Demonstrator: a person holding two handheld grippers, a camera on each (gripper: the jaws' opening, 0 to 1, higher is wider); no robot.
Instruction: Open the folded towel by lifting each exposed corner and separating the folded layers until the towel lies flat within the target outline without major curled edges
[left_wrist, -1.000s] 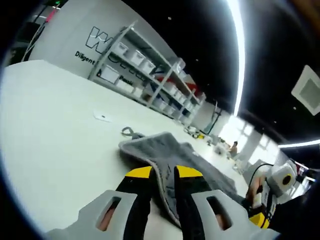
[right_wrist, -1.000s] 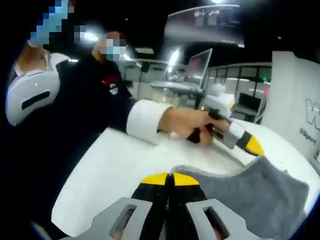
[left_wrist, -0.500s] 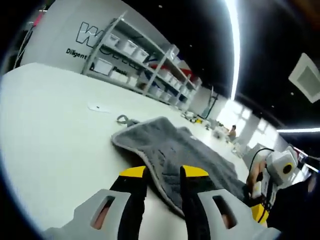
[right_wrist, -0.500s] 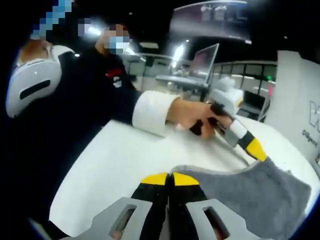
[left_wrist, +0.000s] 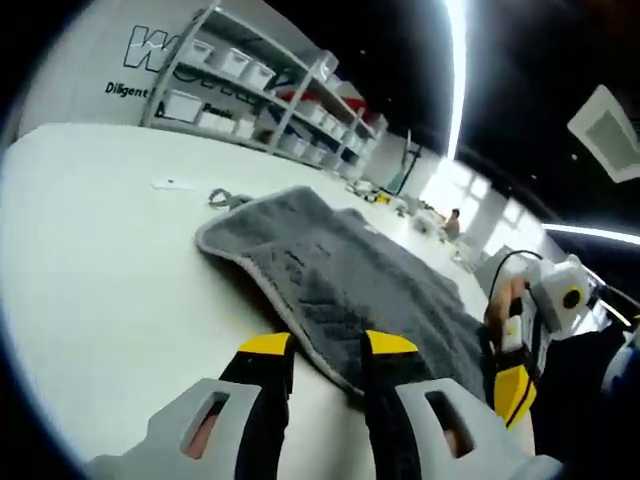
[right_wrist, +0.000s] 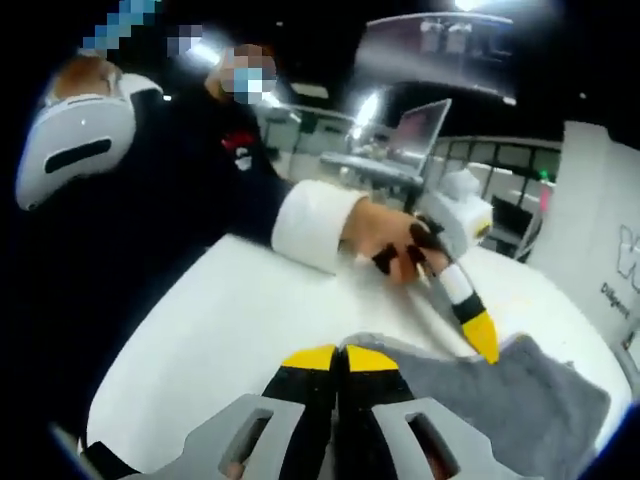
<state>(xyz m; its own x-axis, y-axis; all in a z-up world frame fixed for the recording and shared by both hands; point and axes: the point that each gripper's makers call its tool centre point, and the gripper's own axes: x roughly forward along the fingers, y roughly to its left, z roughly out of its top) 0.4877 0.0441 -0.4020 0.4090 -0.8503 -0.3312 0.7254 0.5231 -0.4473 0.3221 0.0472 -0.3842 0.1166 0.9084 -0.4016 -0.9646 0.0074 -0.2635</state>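
Observation:
A grey towel (left_wrist: 330, 270) lies spread on the white table (left_wrist: 100, 260), its long edge running toward my left gripper (left_wrist: 328, 350). That gripper is open, and the towel's near edge passes between the yellow-tipped jaws without being pinched. My right gripper (right_wrist: 338, 360) is shut on a corner of the towel (right_wrist: 520, 400). In the left gripper view the right gripper (left_wrist: 512, 385) shows at the towel's right end. In the right gripper view a hand holds the left gripper (right_wrist: 478, 335), whose yellow tip rests at the towel's far edge.
A small white tag (left_wrist: 170, 183) lies on the table beyond the towel, near the towel's hanging loop (left_wrist: 225, 198). Shelves with white bins (left_wrist: 260, 90) stand behind the table. The person's white cuff (right_wrist: 305, 225) reaches over the table (right_wrist: 230, 310).
The left jaws have parted and no longer pinch the towel's edge. The towel now lies lower and flatter. In the right gripper view the left gripper has tilted down onto the towel.

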